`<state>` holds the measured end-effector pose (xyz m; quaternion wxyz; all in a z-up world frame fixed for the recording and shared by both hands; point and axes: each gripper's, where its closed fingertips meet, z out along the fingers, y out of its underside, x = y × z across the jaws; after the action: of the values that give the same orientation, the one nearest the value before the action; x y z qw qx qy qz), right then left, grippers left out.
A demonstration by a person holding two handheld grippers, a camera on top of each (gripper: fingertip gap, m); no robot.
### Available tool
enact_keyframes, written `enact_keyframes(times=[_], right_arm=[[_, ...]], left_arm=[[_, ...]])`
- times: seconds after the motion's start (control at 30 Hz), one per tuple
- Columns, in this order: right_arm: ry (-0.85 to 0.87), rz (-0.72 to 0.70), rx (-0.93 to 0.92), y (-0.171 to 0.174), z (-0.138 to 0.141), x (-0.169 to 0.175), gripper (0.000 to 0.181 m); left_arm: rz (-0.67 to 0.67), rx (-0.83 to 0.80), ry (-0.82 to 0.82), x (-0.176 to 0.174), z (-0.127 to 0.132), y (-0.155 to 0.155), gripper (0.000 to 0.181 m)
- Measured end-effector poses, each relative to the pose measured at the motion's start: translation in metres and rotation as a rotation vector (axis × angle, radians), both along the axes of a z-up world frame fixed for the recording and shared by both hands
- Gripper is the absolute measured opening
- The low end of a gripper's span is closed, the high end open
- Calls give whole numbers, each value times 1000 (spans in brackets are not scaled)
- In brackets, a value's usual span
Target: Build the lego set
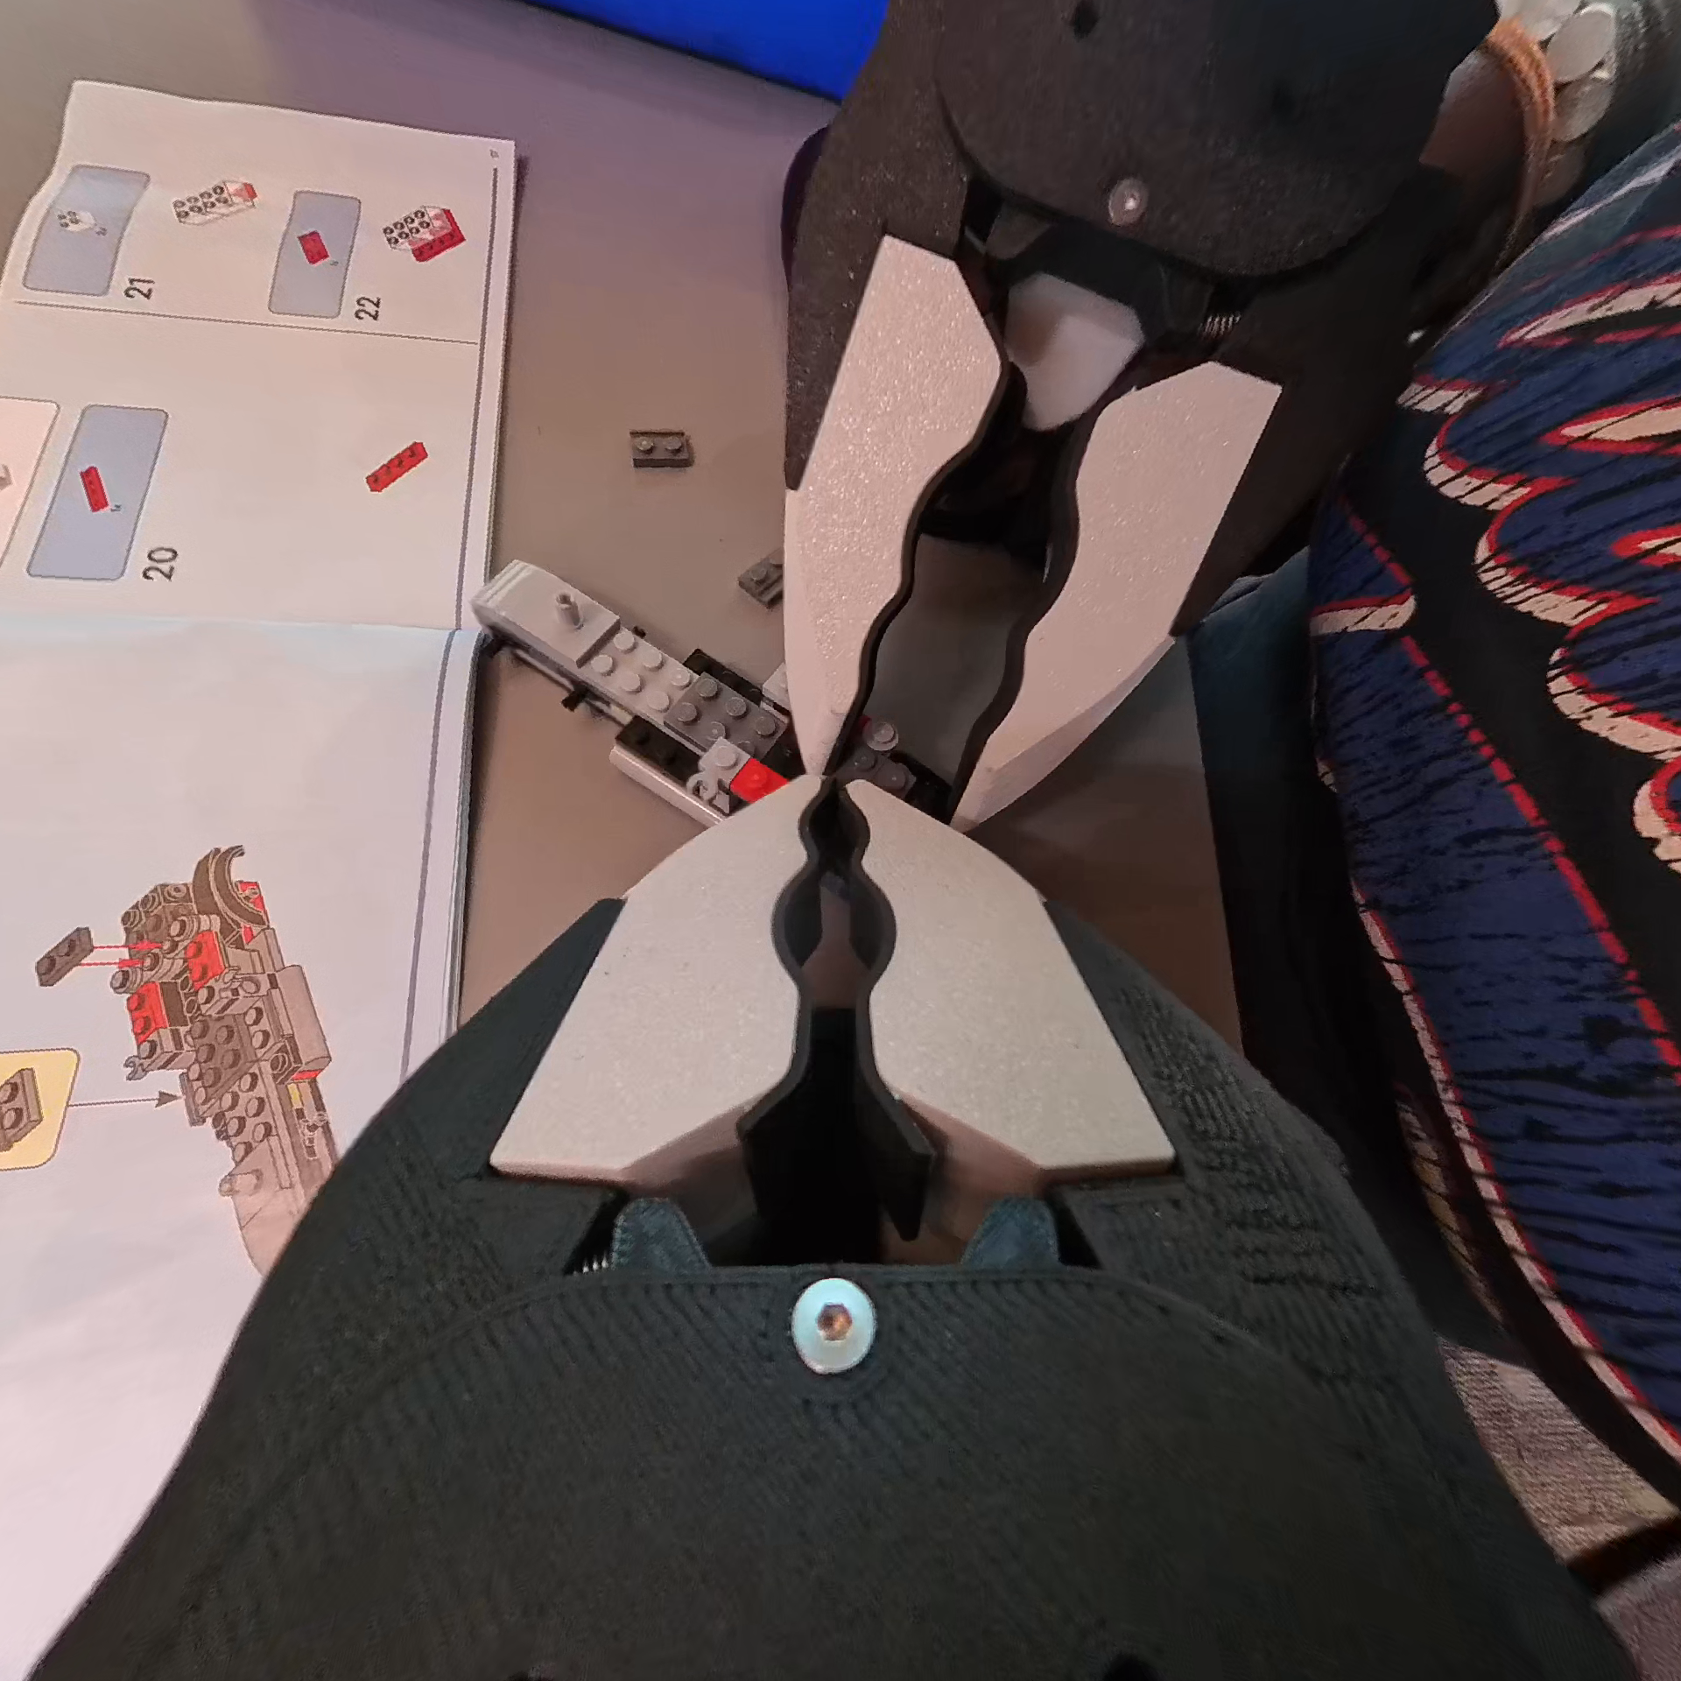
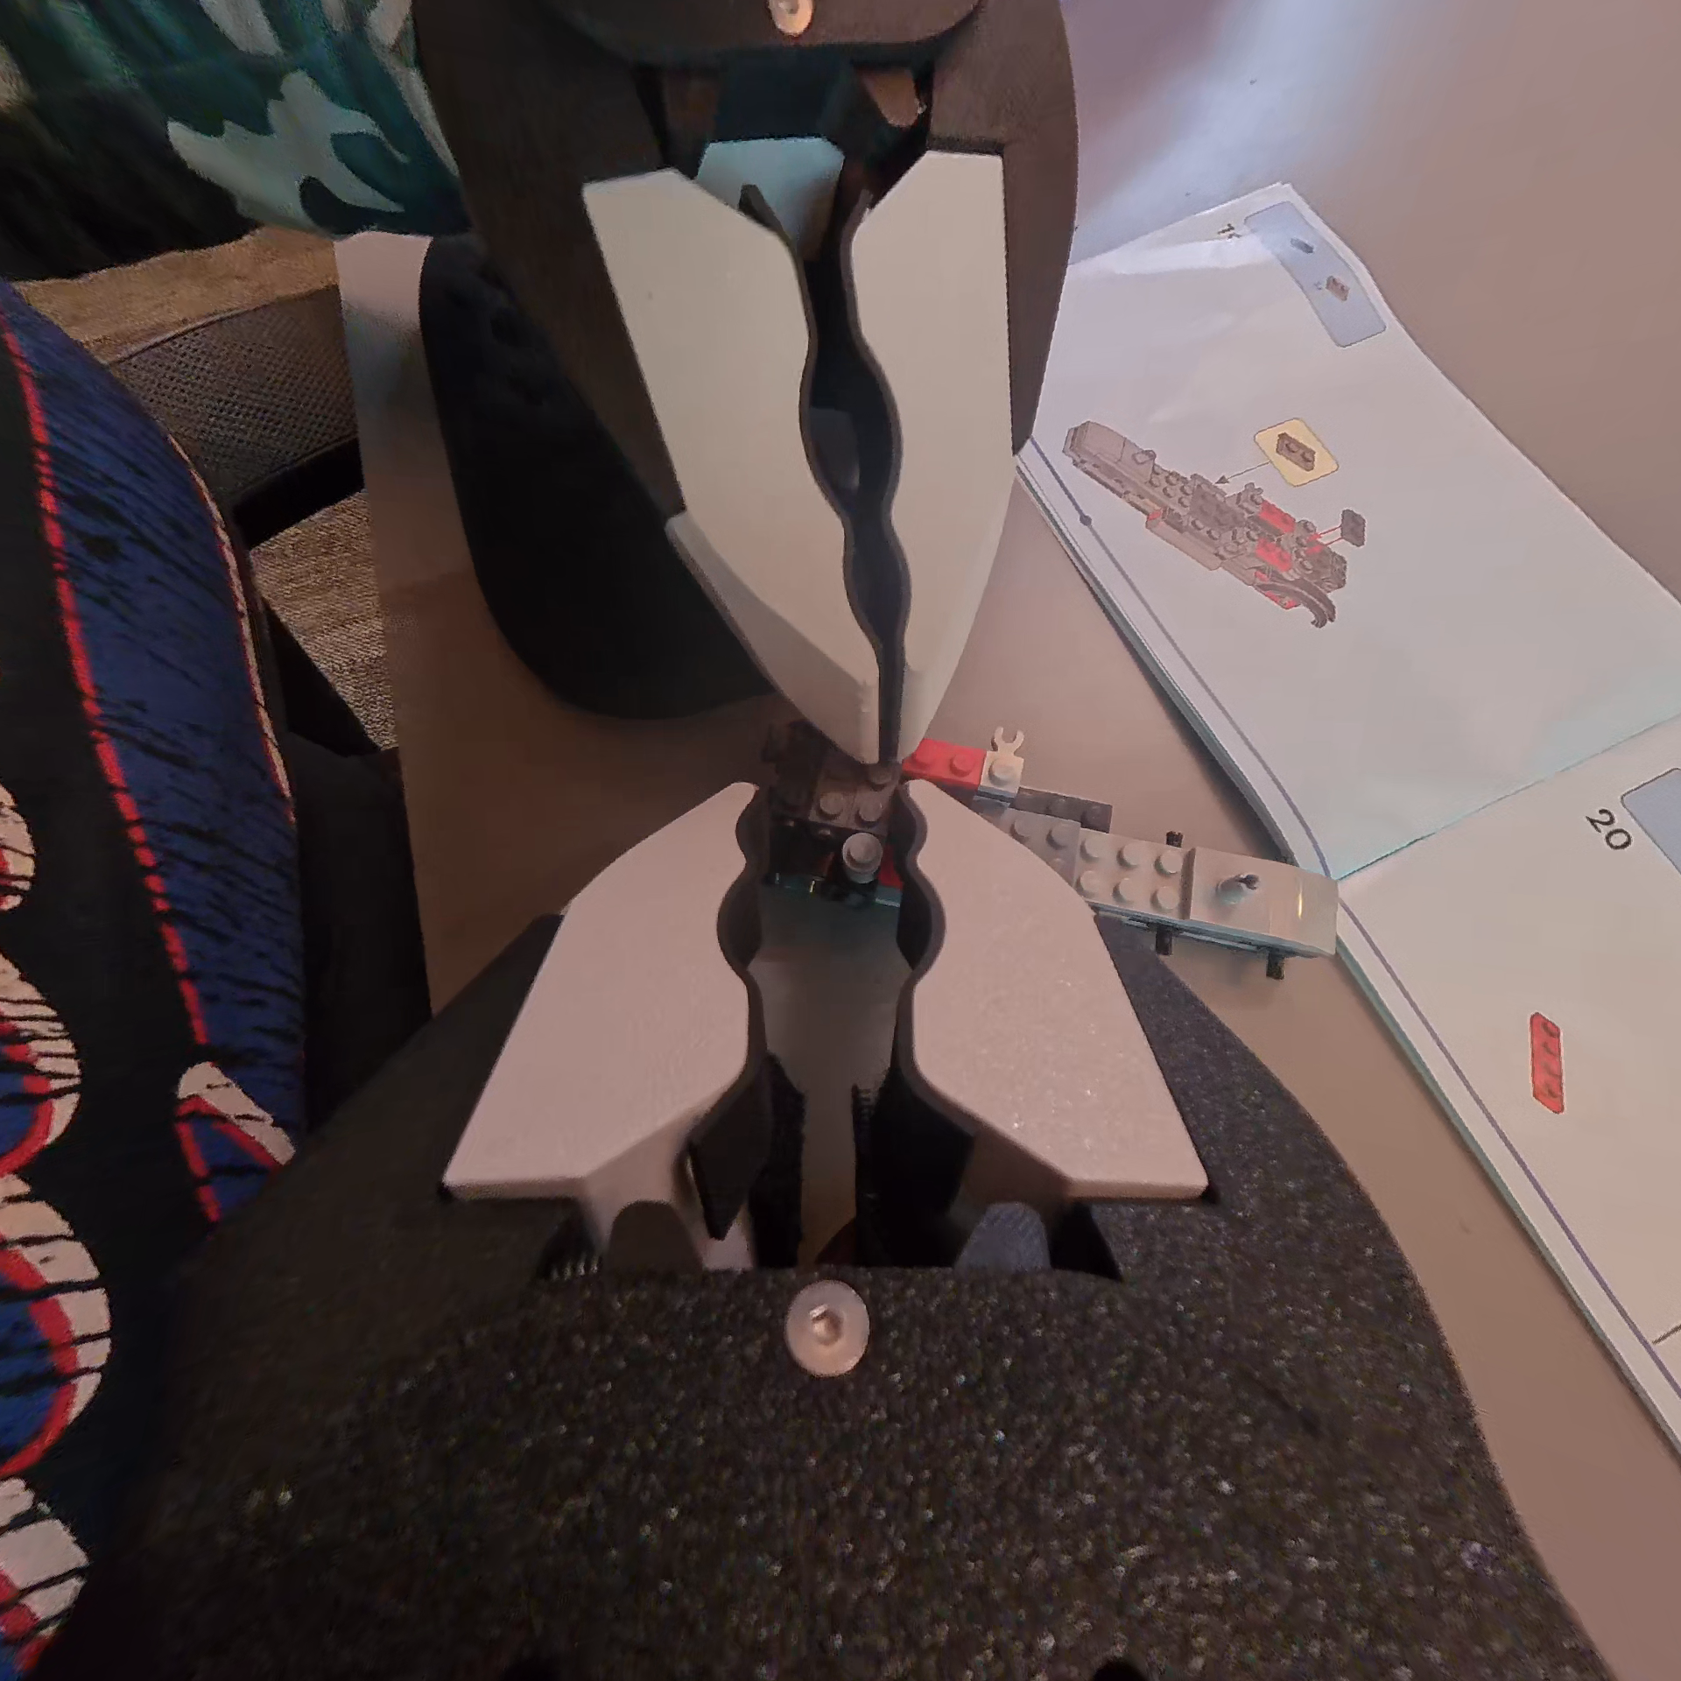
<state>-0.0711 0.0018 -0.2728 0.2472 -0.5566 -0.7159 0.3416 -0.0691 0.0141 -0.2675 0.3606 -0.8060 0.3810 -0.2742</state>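
A long grey, black and red lego model (image 1: 655, 691) lies on the table beside the open instruction booklet (image 1: 227, 382). My right gripper (image 2: 832, 805) is shut on the model's dark-grey end (image 2: 850, 805), with one finger on each side of it. My left gripper (image 1: 830, 793) is shut, and its tips touch the top of that same end. In the right wrist view it comes down from above (image 2: 880, 753). In the left wrist view the right gripper (image 1: 896, 773) reaches in from the top. I cannot tell whether the left tips hold a small piece.
Two loose dark-grey plates (image 1: 661, 448) (image 1: 762, 578) lie on the table behind the model. The booklet (image 2: 1364, 564) covers the table on the model's far side. A person's patterned clothing (image 1: 1501, 728) is close by. A dark rounded object (image 2: 546, 509) stands behind the left gripper. My two grippers' fingertips are within a few centimetres of each other.
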Motion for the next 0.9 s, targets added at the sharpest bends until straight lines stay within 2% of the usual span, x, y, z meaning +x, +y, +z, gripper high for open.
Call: enact_keyframes(times=[0.07, 0.17, 0.57, 0.73, 0.9], right_arm=[[-2, 6, 1, 0, 0, 0, 26], [-11, 10, 6, 1, 0, -1, 26], [-15, 3, 5, 4, -2, -2, 26], [-23, 9, 10, 6, -3, -1, 26], [-28, 21, 14, 8, -3, -2, 26]], left_arm=[[-16, -9, 1, -6, 2, -3, 0], [-27, 48, 91, -18, -2, -3, 0], [-57, 51, 58, -7, -2, 0, 1], [-53, 41, 134, -9, -13, 0, 1], [-26, 70, 3, -7, 10, 2, 0]])
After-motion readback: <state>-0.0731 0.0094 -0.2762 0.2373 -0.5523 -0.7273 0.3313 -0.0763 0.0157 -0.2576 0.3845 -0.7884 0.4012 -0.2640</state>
